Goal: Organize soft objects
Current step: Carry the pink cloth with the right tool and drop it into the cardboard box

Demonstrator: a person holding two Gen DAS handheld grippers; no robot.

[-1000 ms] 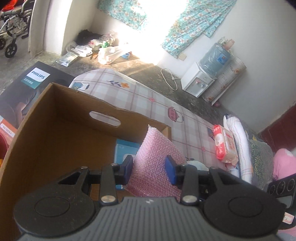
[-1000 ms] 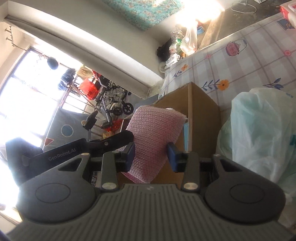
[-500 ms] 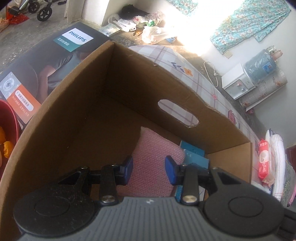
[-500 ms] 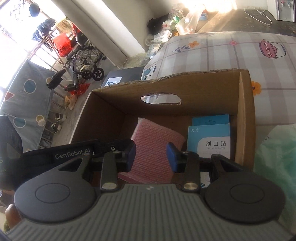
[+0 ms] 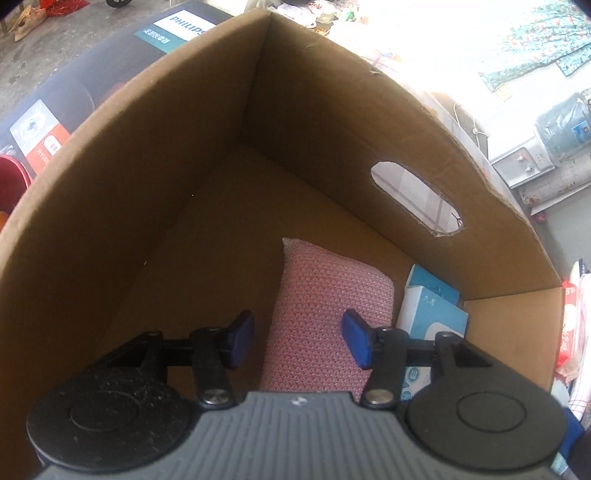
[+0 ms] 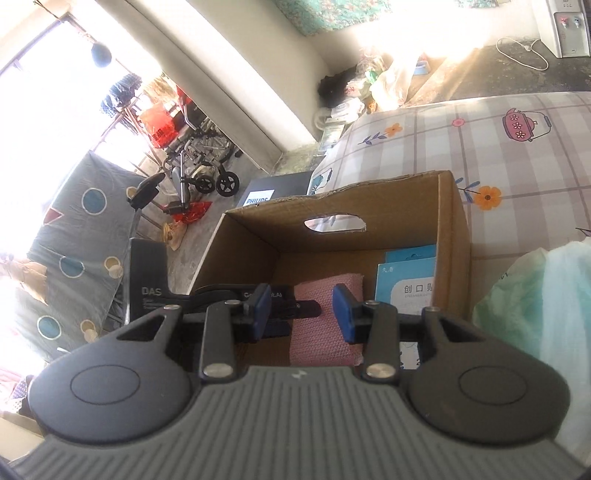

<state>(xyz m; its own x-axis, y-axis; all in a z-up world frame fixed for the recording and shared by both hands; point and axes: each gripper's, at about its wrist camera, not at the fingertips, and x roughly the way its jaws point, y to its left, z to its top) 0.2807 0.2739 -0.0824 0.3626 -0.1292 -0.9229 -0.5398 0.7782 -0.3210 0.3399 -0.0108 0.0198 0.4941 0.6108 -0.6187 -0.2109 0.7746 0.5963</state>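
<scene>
A pink bubble-wrap pad (image 5: 325, 314) lies on the floor of the open cardboard box (image 5: 147, 184), next to the light blue cartons (image 5: 432, 314). My left gripper (image 5: 297, 332) points down into the box with its jaws opening. The pad sits between the blue pads, which stand clear of it on both sides. My right gripper (image 6: 301, 310) hovers open above the box's (image 6: 448, 229) near side and holds nothing. Beyond its fingers, the right wrist view shows the pink pad (image 6: 317, 336), the blue cartons (image 6: 406, 284) and the left tool's black arm (image 6: 221, 291).
The box stands on a plaid bedsheet (image 6: 498, 147). A pale green plastic bag (image 6: 546, 314) lies right of the box. A dark Philips carton (image 5: 181, 26) lies beyond the box's left wall. A wheelchair (image 6: 199, 155) and a water dispenser (image 5: 524, 162) stand farther off.
My left gripper has sunk into the box with the pink pad and spread its jaws, and the pad now rests on the box floor. The right gripper has drawn back from the box.
</scene>
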